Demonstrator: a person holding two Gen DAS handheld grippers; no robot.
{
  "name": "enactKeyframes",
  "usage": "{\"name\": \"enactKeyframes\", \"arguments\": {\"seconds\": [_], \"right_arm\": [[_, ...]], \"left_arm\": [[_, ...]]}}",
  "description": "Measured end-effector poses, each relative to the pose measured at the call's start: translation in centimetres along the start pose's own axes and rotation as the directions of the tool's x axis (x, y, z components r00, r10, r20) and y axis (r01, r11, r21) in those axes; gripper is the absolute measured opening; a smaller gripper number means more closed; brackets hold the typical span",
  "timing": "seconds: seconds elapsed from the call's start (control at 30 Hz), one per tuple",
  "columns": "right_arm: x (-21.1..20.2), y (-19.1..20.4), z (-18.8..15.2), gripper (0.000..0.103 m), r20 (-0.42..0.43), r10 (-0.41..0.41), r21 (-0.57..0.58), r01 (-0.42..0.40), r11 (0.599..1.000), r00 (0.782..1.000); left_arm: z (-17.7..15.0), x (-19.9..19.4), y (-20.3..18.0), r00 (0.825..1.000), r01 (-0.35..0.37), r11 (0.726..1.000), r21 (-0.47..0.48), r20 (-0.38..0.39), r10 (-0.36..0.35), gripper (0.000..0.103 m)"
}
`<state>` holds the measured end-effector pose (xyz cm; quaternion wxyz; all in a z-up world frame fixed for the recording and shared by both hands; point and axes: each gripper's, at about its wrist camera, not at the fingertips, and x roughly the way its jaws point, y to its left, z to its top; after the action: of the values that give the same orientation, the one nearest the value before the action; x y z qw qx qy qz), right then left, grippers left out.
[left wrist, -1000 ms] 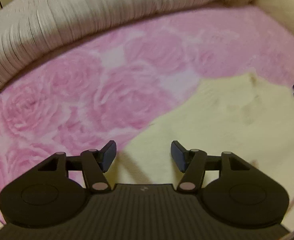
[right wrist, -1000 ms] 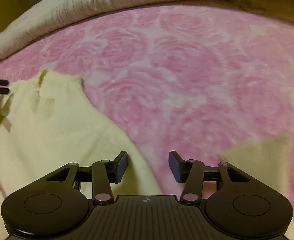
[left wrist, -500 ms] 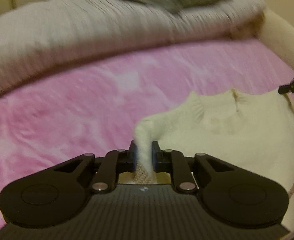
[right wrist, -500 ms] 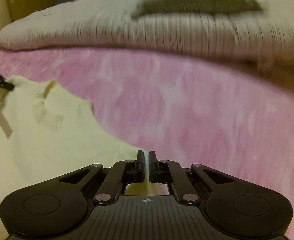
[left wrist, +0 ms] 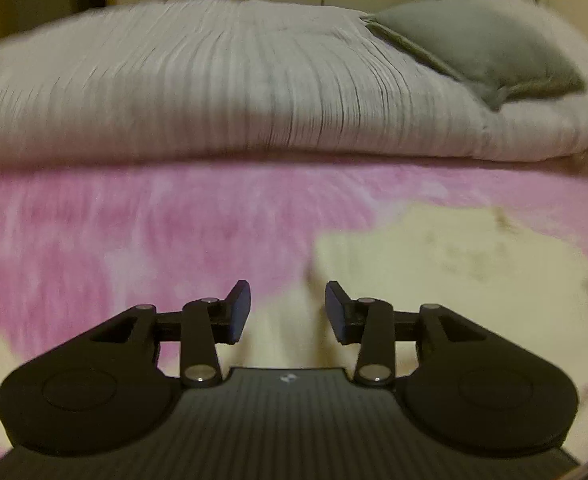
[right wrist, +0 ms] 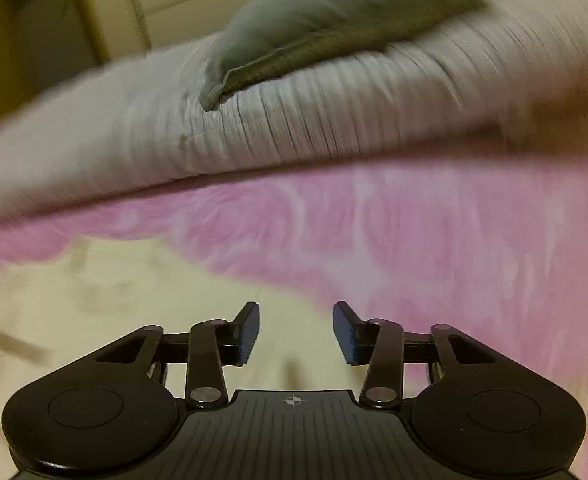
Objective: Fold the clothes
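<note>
The left gripper (left wrist: 287,306) stood with its jaws apart and nothing between them, above the cream sweater (left wrist: 445,264), which lay blurred on the pink blanket (left wrist: 134,232) in the lower right of the left wrist frame. The right gripper (right wrist: 296,330) was likewise spread wide and empty, the sweater (right wrist: 106,300) filling its frame's lower left. A grey pillow (right wrist: 325,20) rested on the ribbed duvet (left wrist: 214,80) across the top.

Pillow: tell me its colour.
The pillow is plain grey-green; clearest in the left wrist view.
</note>
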<state>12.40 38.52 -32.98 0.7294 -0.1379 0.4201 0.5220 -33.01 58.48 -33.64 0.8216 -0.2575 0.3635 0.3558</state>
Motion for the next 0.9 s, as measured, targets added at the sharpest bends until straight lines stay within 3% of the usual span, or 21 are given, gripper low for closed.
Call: {"name": "enactKeyframes", "arguments": {"seconds": [0.1, 0.2, 0.33, 0.43, 0.47, 0.5, 0.57, 0.63, 0.67, 0.7, 0.73, 0.77, 0.8, 0.9], "right_arm": [[-5.4, -2.2, -7.1, 0.046, -0.075, 0.060, 0.146, -0.048, 0.988, 0.995], [-11.0, -3.1, -14.7, 0.046, -0.183, 0.050, 0.246, -0.004, 0.969, 0.982], [-17.5, -2.7, -23.8, 0.047, -0.328, 0.039, 0.348, 0.082, 0.934, 0.944], [-19.8, -1.9, -28.5, 0.047, -0.441, 0.059, 0.413, 0.144, 0.899, 0.896], [-20.1, -1.8, -29.4, 0.047, -0.444, 0.077, 0.438, 0.141, 0.888, 0.893], [-20.2, -1.6, -30.1, 0.047, -0.443, 0.093, 0.462, 0.139, 0.876, 0.892], [-19.8, -1.3, -30.5, 0.047, -0.436, 0.087, 0.478, 0.149, 0.865, 0.896], [-19.4, -0.6, -30.2, 0.048, -0.443, 0.099, 0.449, 0.125, 0.885, 0.891], [-19.4, -0.2, -30.1, 0.047, -0.447, 0.110, 0.429, 0.104, 0.897, 0.888], [-19.3, 0.2, -29.9, 0.042, -0.452, 0.122, 0.408, 0.083, 0.909, 0.884], [-19.2, 0.6, -29.8, 0.021, -0.457, 0.139, 0.395, 0.061, 0.917, 0.879], [-19.0, 0.9, -30.0, 0.015, -0.463, 0.163, 0.405, 0.044, 0.913, 0.871], [-18.9, 1.4, -30.2, 0.012, -0.467, 0.171, 0.407, 0.040, 0.912, 0.868], [-18.9, 2.7, -30.1, 0.007, -0.476, 0.136, 0.306, 0.019, 0.952, 0.869]], "left_arm": [[-4.6, -3.2, 0.8, 0.999, 0.005, 0.993, -0.121, -0.052, -0.012, 0.039], [-11.2, -7.2, 1.1, 0.990, -0.001, 0.960, -0.282, -0.136, -0.039, 0.040], [-20.1, -12.6, 1.5, 0.967, -0.031, 0.876, -0.481, -0.236, -0.095, 0.045], [-26.7, -16.5, 1.8, 0.942, -0.069, 0.787, -0.613, -0.300, -0.151, 0.047], [-28.2, -17.2, 1.6, 0.938, -0.076, 0.771, -0.632, -0.307, -0.159, 0.047], [-28.9, -17.2, 1.2, 0.941, -0.073, 0.775, -0.628, -0.301, -0.155, 0.048], [-29.2, -16.9, 0.2, 0.946, -0.073, 0.806, -0.587, -0.297, -0.131, 0.048], [-29.3, -16.7, -0.2, 0.949, -0.078, 0.826, -0.559, -0.296, -0.111, 0.047], [-29.4, -16.9, -0.3, 0.951, -0.082, 0.828, -0.555, -0.293, -0.102, 0.038], [-29.5, -17.1, -0.3, 0.952, -0.086, 0.830, -0.551, -0.292, -0.095, 0.026], [-29.7, -17.2, -0.3, 0.952, -0.079, 0.829, -0.553, -0.290, -0.103, 0.018], [-29.8, -17.4, -0.2, 0.951, -0.061, 0.824, -0.564, -0.283, -0.123, 0.007], [-29.9, -17.6, -0.2, 0.952, -0.045, 0.820, -0.570, -0.274, -0.138, 0.007], [-29.9, -18.1, -1.1, 0.956, -0.019, 0.851, -0.525, -0.258, -0.137, 0.006]]}}
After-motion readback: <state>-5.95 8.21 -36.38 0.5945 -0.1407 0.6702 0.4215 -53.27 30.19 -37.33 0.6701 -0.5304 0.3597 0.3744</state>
